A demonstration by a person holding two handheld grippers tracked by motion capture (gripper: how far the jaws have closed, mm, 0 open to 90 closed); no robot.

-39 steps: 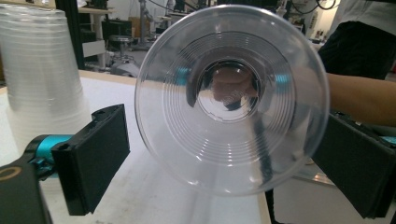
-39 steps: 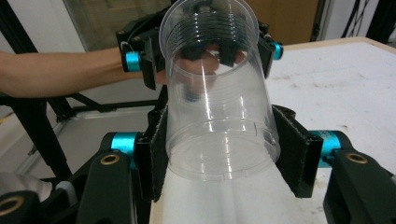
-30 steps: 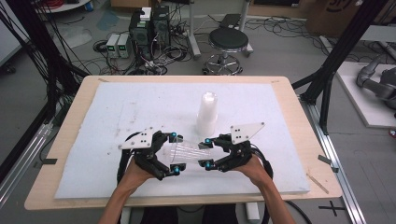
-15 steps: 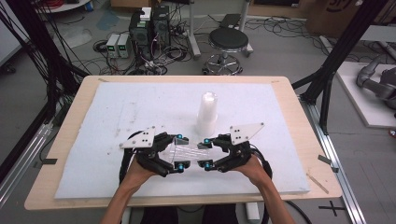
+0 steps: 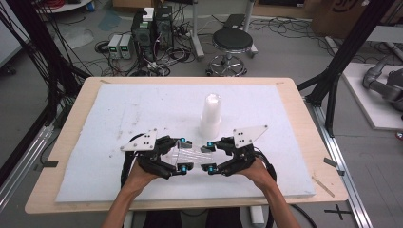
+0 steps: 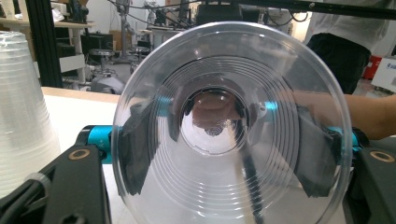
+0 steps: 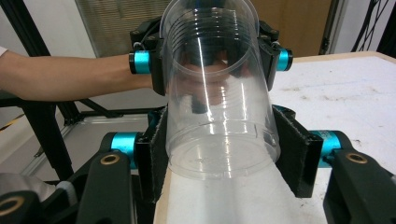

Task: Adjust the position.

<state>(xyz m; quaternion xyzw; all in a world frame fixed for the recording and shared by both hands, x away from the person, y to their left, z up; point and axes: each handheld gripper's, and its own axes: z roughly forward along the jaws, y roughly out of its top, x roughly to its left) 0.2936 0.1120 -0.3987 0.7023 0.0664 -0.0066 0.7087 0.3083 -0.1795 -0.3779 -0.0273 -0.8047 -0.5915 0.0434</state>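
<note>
You hold one clear plastic cup [image 5: 191, 155] on its side between both grippers, just in front of the upright stack of cups [image 5: 210, 114] on the white pad [image 5: 142, 104]. Your left gripper [image 5: 182, 154] has its jaws closed on the cup's wide rim end; your right gripper [image 5: 209, 156] has its jaws closed on the base end. The cup's long axis runs left to right, mouth toward your left. Bare pad lies left and right of the stack; the worktop's [image 5: 304, 123] near edge is close behind your hands.
</note>
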